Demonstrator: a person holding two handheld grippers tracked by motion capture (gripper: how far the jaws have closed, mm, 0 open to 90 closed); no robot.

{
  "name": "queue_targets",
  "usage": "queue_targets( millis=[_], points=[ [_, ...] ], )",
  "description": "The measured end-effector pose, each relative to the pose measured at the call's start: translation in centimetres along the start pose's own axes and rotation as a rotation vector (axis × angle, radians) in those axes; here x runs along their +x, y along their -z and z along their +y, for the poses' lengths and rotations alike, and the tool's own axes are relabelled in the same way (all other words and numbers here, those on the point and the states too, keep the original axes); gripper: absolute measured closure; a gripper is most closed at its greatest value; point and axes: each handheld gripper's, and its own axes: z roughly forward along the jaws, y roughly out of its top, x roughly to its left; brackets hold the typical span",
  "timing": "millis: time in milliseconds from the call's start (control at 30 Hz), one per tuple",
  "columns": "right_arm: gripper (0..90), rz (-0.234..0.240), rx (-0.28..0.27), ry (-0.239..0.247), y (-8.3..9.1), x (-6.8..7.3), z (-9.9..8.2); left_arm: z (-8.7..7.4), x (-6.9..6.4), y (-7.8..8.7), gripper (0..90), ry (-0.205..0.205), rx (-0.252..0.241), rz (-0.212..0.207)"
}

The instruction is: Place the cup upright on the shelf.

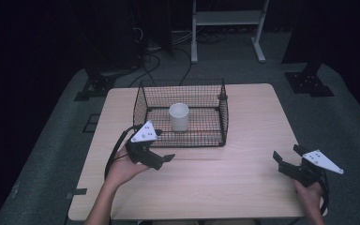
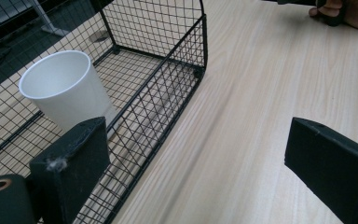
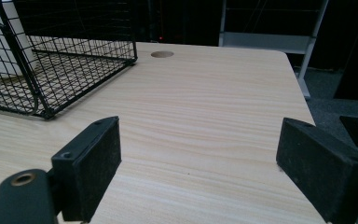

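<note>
A white paper cup [image 1: 179, 116] stands upright inside a black wire basket [image 1: 143, 107] on the wooden table [image 1: 225, 183]. In the left gripper view the cup [image 2: 65, 88] sits behind the basket's mesh wall [image 2: 163, 88]. My left gripper [image 1: 165, 160] hovers just outside the basket's front left corner, jaws wide apart with nothing between them [image 2: 193, 163]. My right gripper [image 1: 286, 158] rests near the table's right front edge, open and empty [image 3: 198, 161], pointing toward the basket [image 3: 51, 70].
A round cable hole [image 3: 162, 54] lies in the table's far side. A white metal stand [image 1: 227, 28] and black equipment bases with cables stand on the floor behind the table. The other hand [image 2: 349, 11] shows far off in the left gripper view.
</note>
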Motion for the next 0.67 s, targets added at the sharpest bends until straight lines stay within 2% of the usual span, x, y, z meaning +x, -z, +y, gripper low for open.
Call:
queue_targets(
  millis=[333, 533, 667],
  points=[
    [13.0, 0.000, -0.001, 0.001, 0.0, 0.0, 0.0, -1.0, -1.5, 0.2, 5.9, -0.001, -0.020, -0.002],
    [13.1, 0.000, -0.002, 0.003, 0.0, 0.0, 0.0, -1.8, -2.5, 0.2, 5.9, 0.010, -0.035, 0.009],
    [13.0, 0.001, -0.003, -0.001, 0.0, 0.0, 0.0, -2.3, -3.2, 0.2, 5.9, 0.016, -0.053, 0.001]
  ],
)
